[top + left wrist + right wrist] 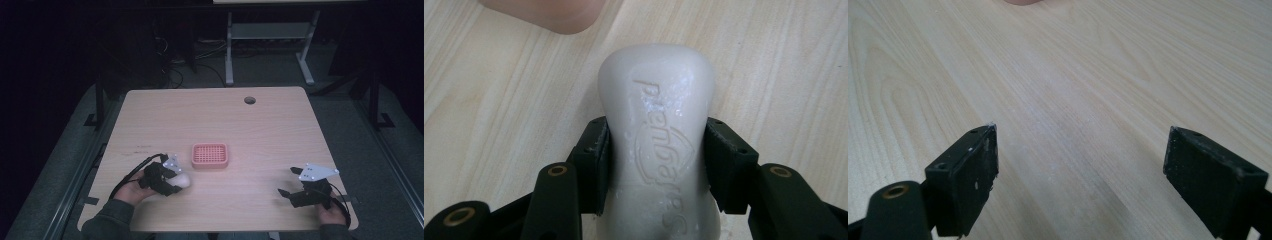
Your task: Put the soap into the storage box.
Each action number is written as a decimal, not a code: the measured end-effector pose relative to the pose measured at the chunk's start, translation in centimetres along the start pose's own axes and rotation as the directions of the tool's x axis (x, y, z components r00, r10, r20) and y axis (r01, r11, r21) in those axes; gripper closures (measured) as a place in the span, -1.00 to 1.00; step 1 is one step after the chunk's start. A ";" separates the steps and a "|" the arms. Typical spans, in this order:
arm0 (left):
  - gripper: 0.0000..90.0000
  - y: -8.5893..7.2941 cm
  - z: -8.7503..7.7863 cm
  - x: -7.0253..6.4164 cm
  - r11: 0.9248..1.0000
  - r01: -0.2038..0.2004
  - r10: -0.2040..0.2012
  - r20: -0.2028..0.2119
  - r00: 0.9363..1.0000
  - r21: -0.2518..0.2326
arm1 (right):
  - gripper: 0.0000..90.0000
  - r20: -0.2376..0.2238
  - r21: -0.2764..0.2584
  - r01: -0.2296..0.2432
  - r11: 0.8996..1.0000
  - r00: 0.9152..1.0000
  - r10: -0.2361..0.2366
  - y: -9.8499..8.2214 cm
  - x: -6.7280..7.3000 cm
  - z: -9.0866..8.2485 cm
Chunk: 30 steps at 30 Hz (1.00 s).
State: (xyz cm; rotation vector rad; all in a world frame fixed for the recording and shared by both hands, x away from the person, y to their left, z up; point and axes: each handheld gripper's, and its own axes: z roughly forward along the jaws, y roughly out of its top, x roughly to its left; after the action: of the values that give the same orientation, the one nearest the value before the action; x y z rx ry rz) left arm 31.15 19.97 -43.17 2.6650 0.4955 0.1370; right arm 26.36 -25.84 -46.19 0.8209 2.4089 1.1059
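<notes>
left hand-held gripper (176, 181): down at about 7 o'clock on the desk, pretty close to the near edge, person's hand wrapped round the back of it. Jaws are clamped on the soap, one pad pressed into each long side.

soap: a glossy off-white bar of soap with a waisted shape and raised lettering on top (663, 145). Sits between the left pads, its far end poking out past them toward 2 o'clock. Looks wet, little droplets on it. Can't tell whether it rests on the wood or is lifted a touch.

right hand-held gripper (291, 181): about 5 o'clock, near the front right corner, well apart from the other one. Jaws stand wide apart with just bare wood between them, pointing toward 10 o'clock.

desk: light wood-grain desk with rounded corners (270, 130), carries everything here.

soap dish: a pink rectangular plastic tray with a grid of holes (210, 155), dead centre of the desk, just beyond the soap at roughly its 1 o'clock, not touching it.

cable hole: round dark grommet hole (249, 100) way out at 12 o'clock near the far edge.
</notes>
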 end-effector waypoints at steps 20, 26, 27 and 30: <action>0.10 1.2 -2.1 0.6 1.000 -0.011 0.010 -0.020 1.000 -0.014 | -0.70 0.003 -0.010 -0.005 1.000 1.000 0.005 -0.1 -0.1 -0.2; 0.10 1.8 -1.9 0.9 1.000 -0.008 0.008 -0.012 1.000 -0.015 | -0.70 0.005 -0.018 -0.009 1.000 1.000 0.009 -0.1 -0.1 -0.3; 0.10 1.8 -1.9 0.9 1.000 -0.008 0.008 -0.012 1.000 -0.015 | -0.70 0.005 -0.018 -0.009 1.000 1.000 0.009 -0.1 -0.1 -0.3; 0.10 2.2 -1.9 1.2 1.000 -0.013 0.013 -0.002 1.000 -0.019 | -0.70 0.005 -0.019 -0.010 1.000 1.000 0.010 -0.1 -0.1 -0.3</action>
State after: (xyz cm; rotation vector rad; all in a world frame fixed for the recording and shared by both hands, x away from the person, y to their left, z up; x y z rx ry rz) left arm 32.64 19.28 -40.54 2.6504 0.4753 0.1475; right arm 26.18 -26.12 -46.05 0.8302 2.3886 1.1271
